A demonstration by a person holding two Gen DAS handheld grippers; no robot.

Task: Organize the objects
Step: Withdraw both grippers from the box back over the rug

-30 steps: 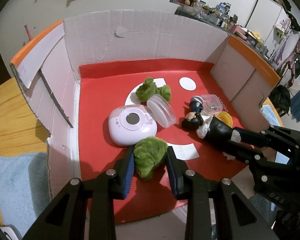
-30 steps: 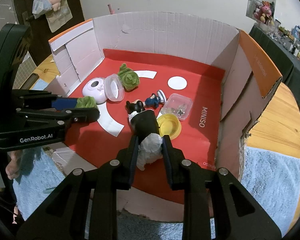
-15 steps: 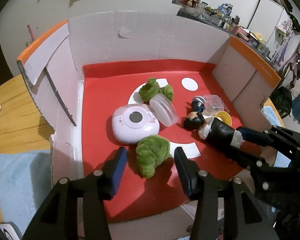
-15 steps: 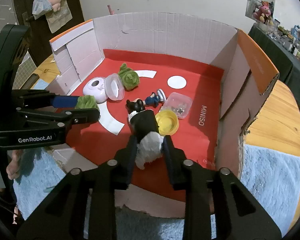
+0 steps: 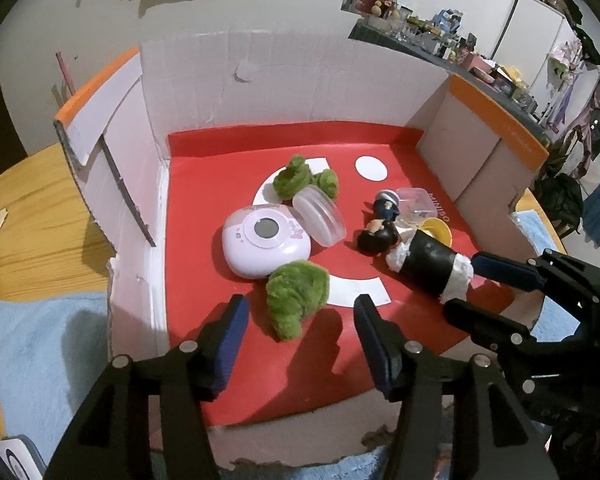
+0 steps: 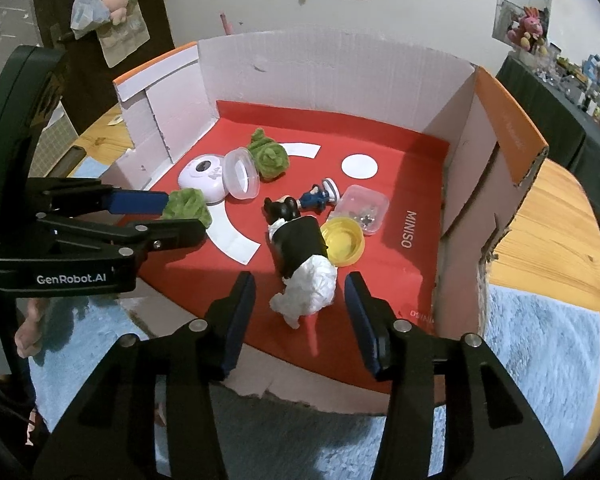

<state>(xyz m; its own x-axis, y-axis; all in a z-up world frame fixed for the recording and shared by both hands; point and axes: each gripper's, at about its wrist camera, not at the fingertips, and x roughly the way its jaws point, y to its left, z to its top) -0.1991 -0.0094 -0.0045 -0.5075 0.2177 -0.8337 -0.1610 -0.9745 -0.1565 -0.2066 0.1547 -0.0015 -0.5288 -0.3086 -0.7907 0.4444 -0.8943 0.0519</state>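
Observation:
A cardboard box (image 5: 292, 80) (image 6: 324, 72) with a red floor holds the toys. A green fuzzy toy (image 5: 296, 296) (image 6: 188, 206) lies near the front, between the opening jaws of my left gripper (image 5: 298, 320) (image 6: 180, 216); the pads stand clear of it. A black roll stuffed with white paper (image 5: 432, 266) (image 6: 306, 264) lies to the right, between the opening jaws of my right gripper (image 6: 300, 292) (image 5: 460, 284), also free of the pads.
Inside the box also lie a white round device (image 5: 266, 246), a clear lid (image 5: 320, 220), a second green toy (image 5: 300, 178), two small figurines (image 5: 382, 224), a clear tub (image 6: 364, 208) and a yellow cup (image 6: 342, 240). Blue towels (image 6: 540, 360) lie on the wooden table (image 5: 28, 220).
Both grippers have let go: the left one opened off the green fuzzy toy, the right one off the black roll. Both things now rest on the red floor.

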